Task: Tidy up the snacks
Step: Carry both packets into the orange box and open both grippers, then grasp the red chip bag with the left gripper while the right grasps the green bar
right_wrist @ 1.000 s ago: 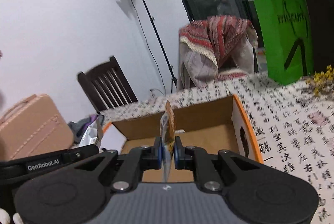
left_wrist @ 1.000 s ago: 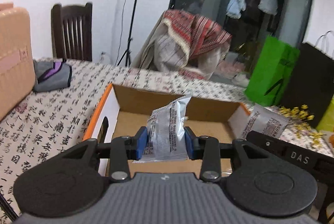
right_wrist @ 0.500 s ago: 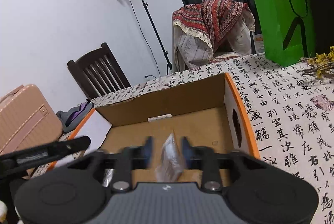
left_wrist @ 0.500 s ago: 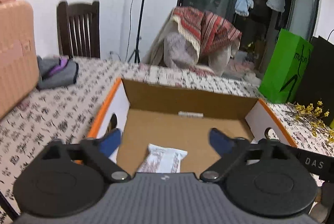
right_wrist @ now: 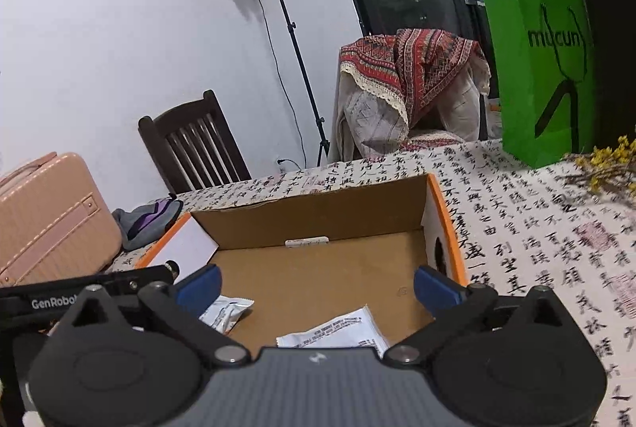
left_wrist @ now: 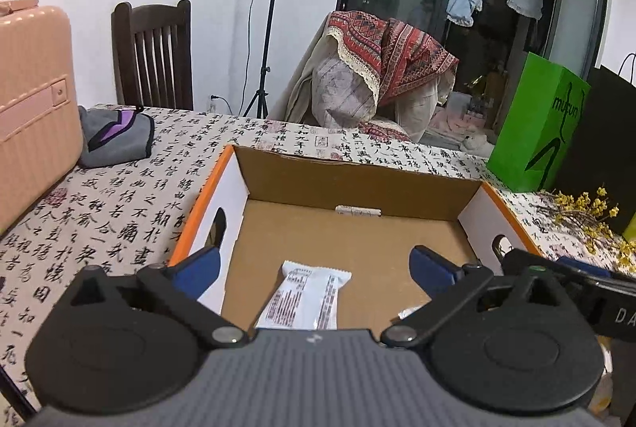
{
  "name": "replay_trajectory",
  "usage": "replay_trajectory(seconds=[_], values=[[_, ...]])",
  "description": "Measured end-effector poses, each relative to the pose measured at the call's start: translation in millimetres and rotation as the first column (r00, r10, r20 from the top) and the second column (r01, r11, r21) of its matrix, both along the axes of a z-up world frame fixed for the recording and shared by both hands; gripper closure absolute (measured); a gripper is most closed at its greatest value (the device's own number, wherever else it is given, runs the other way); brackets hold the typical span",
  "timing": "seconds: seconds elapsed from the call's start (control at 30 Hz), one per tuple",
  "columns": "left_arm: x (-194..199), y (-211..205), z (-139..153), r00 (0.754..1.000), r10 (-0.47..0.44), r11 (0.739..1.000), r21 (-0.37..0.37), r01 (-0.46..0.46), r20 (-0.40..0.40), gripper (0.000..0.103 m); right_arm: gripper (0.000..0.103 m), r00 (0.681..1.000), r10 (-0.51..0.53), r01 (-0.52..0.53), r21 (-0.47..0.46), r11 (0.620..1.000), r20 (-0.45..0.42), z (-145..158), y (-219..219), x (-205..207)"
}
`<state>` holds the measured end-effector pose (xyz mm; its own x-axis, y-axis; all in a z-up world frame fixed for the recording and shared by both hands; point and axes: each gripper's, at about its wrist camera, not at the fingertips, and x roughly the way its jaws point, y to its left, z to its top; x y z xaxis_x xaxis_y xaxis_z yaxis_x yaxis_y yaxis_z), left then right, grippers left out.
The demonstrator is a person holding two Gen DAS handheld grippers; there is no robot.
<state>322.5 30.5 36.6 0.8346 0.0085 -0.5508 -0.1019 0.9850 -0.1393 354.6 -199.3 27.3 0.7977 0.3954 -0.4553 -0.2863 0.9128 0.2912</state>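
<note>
Calligraphy-printed cloth is covering the table (left_wrist: 131, 212), where an open cardboard box (left_wrist: 357, 180) with orange-edged white flaps is sitting between a pink suitcase (left_wrist: 31, 109) and a green paper bag (left_wrist: 544, 132). Both tools are hovering over the near end of the box. The left gripper (left_wrist: 314, 266) is standing spread wide after just opening, and its white snack packet (left_wrist: 306, 295) is lying released on the box floor. The right gripper (right_wrist: 318, 286) has likewise just been opening and is gaping, its flat packet (right_wrist: 338, 331) lying loose on the box floor beside the other.
</note>
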Motion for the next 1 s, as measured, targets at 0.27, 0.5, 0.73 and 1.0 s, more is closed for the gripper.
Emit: replay_trajectory(seconds=[0.27,0.5,0.73,1.0], values=[[-44.9,-0.1,9.2,1.000,-0.009,1.000,0.011,0.009,-0.015,0.000,0.000,1.000,0.022,-0.021,-0.065,0.998,0.015,13.4,-3.2,-41.1],[-91.2,-7.0,10.9,0.999,-0.032,0.999,0.024,0.032,-0.006,0.000,0.000,0.998,0.058,-0.057,-0.109,0.992,0.002,5.2,-10.2,-89.6],[-136.0,-13.3,2.8,0.998,-0.058,0.998,0.016,0.057,0.005,0.000,0.000,0.997,0.077,-0.077,-0.135,0.988,0.001,-5.7,-15.4,-138.8],[-177.0,-11.3,-12.1,0.997,-0.077,0.997,0.003,0.077,0.024,0.000,0.000,0.996,0.093,-0.091,-0.130,0.987,0.008,-20.9,-24.9,-186.5]])
